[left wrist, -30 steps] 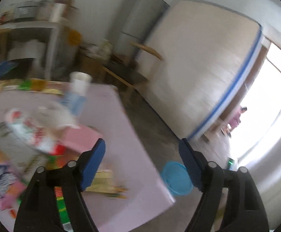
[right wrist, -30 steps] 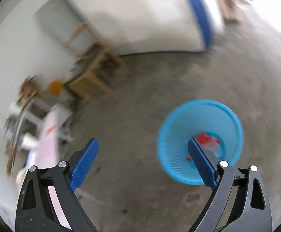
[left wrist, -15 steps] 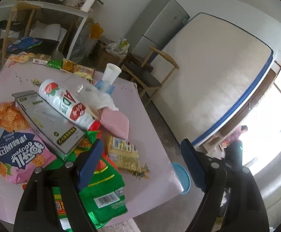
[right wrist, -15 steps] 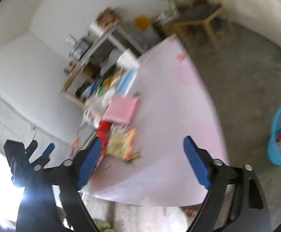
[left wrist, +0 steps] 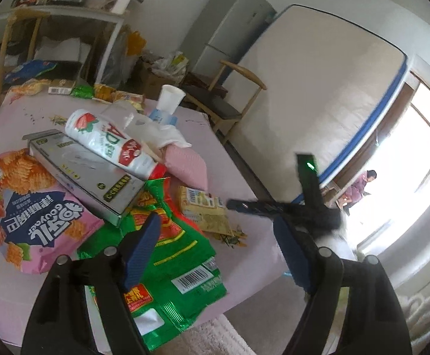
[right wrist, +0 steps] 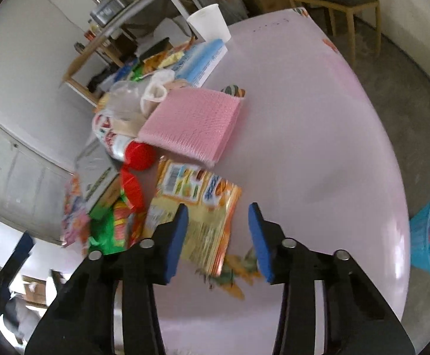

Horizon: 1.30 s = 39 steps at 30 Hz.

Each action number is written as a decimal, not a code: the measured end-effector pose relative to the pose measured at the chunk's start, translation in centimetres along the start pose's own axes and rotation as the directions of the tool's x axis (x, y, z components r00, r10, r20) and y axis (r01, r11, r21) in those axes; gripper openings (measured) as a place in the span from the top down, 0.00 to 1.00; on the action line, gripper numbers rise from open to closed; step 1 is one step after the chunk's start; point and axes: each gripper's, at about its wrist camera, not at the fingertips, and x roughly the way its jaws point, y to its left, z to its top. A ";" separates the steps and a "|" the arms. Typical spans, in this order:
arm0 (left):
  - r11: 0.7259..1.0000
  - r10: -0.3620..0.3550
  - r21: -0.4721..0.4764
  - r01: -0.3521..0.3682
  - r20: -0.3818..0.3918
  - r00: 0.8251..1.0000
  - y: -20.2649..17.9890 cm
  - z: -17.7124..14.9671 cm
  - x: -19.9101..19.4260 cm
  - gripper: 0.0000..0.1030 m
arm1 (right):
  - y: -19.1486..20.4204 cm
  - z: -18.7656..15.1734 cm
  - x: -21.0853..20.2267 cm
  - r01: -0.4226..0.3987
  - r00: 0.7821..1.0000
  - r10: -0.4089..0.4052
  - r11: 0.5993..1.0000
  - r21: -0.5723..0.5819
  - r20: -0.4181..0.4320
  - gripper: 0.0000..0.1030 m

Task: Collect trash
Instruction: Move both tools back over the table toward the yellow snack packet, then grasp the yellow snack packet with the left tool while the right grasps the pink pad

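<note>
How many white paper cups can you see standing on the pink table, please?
1. The white paper cup stands upright near the pink table's far edge, beside a blue-and-white packet. Clutter could hide others.

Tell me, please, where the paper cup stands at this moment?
The paper cup stands upright at the table's far edge, just behind the blue packet; in the right wrist view it appears top centre.
</note>
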 end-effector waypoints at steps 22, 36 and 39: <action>0.972 -0.157 0.138 0.188 -0.208 0.966 -8.2 -5.6 4.6 0.58 | -3.9 -4.2 -1.1 0.079 0.996 -0.078 0.996 0.034 -0.034 1.00; 0.984 0.174 0.020 -0.175 -0.261 0.950 -6.4 -8.6 9.4 0.54 | -3.0 -4.8 -3.7 -0.143 0.990 0.142 0.990 0.014 0.017 0.72; 0.979 0.188 -0.029 -0.202 -0.253 0.949 -5.5 -8.5 9.9 0.54 | -2.1 -3.9 -2.4 -0.167 0.986 0.166 0.986 -0.024 -0.024 0.72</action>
